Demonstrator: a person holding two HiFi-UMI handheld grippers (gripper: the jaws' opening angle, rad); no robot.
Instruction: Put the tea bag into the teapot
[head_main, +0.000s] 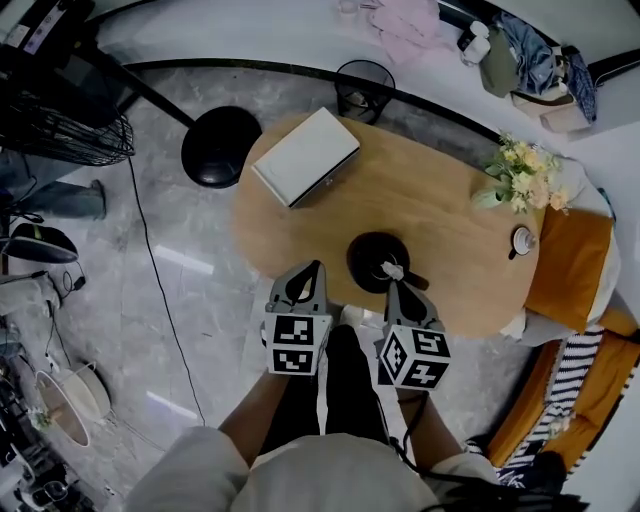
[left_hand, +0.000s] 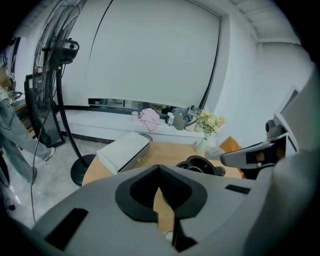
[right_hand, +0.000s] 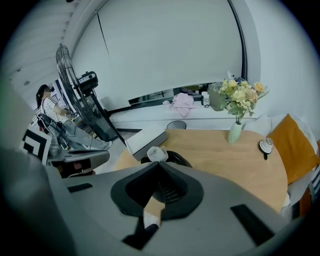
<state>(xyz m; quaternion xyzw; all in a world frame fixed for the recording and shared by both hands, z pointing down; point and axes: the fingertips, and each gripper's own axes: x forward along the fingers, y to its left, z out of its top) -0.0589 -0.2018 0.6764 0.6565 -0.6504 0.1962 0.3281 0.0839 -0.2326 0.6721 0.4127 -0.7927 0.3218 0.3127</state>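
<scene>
A black teapot (head_main: 374, 260) stands on the oval wooden table (head_main: 440, 200) near its front edge, and it also shows in the left gripper view as teapot (left_hand: 200, 164). My right gripper (head_main: 393, 279) is shut on a small white crumpled tea bag (head_main: 391, 269), holding it just over the pot's top. In the right gripper view the tea bag (right_hand: 156, 153) sticks up from the right gripper (right_hand: 158, 162) with the teapot (right_hand: 176, 159) right behind it. My left gripper (head_main: 311, 269) hangs left of the pot, shut and holding nothing; its jaws meet in the left gripper (left_hand: 159, 167) view.
A white box (head_main: 305, 155) lies on the table's far left. A vase of flowers (head_main: 520, 175) and a small cup (head_main: 522, 240) stand at the right end. A wire wastebasket (head_main: 363, 88) and a fan base (head_main: 221, 146) are on the floor beyond. Orange cushion (head_main: 565, 265) at right.
</scene>
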